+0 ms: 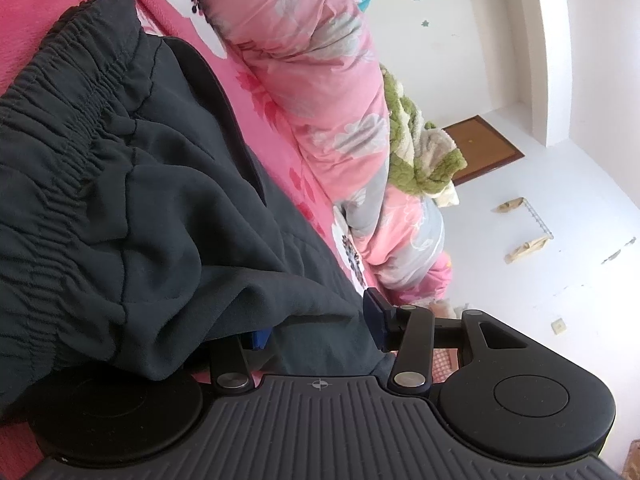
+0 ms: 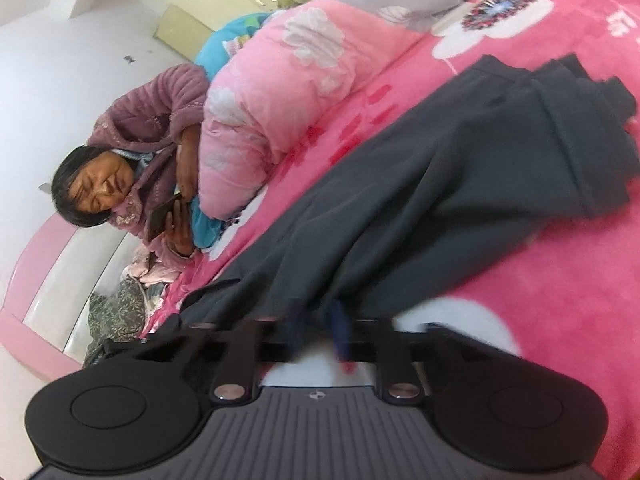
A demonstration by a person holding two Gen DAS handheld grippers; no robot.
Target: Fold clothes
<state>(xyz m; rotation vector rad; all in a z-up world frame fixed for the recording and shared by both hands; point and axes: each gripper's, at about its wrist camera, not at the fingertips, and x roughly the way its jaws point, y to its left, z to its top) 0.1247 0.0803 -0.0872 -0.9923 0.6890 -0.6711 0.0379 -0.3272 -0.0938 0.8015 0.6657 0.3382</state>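
Dark grey trousers [image 1: 140, 180] with a gathered elastic waistband [image 1: 72, 92] lie bunched on a pink bedspread [image 1: 24, 8]. My left gripper [image 1: 318, 326] stands partly apart with a thick fold of the trousers filling the gap. The cloth drapes over its left finger, and the right blue pad [image 1: 376, 316] presses the fabric. In the right wrist view the trousers [image 2: 460, 168] stretch away across the bedspread [image 2: 560, 280]. My right gripper [image 2: 340, 336], blurred, has its jaws together on the near edge of the trousers.
A rolled pink floral quilt [image 1: 312, 80] [image 2: 272, 100] lies along the far side of the bed, with a green fleecy blanket [image 1: 416, 148] on it. A person [image 2: 152, 128] in a purple robe sits at the headboard holding a phone. White walls stand behind.
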